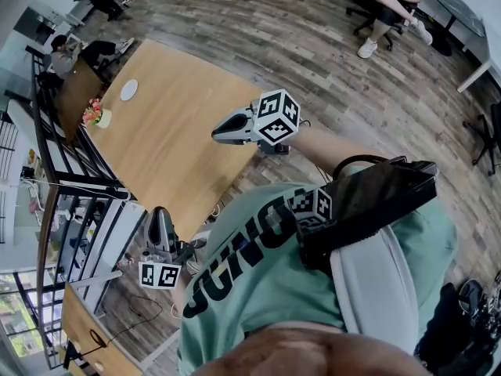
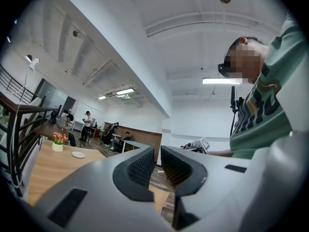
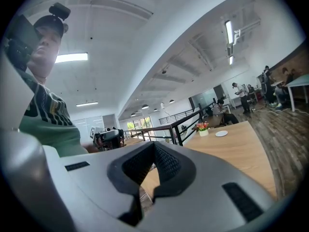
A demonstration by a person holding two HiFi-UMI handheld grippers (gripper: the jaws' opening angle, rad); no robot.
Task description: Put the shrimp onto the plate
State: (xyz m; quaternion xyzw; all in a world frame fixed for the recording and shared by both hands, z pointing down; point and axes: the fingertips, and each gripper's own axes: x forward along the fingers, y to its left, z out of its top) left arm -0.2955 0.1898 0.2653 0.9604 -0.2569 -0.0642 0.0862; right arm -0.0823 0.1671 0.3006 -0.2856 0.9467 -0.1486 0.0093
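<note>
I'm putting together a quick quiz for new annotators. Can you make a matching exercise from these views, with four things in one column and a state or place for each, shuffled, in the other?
Things
1. plate
2. flower pot
3. left hand-held gripper
4. right hand-held gripper

States or places
A. jaws together, nothing between them
B. white, lying flat on the wooden table, away from its edges
C. jaws slightly apart, nothing between them
D. stands right at the table's edge

Pairs: 1-B, 2-D, 3-C, 4-A
</note>
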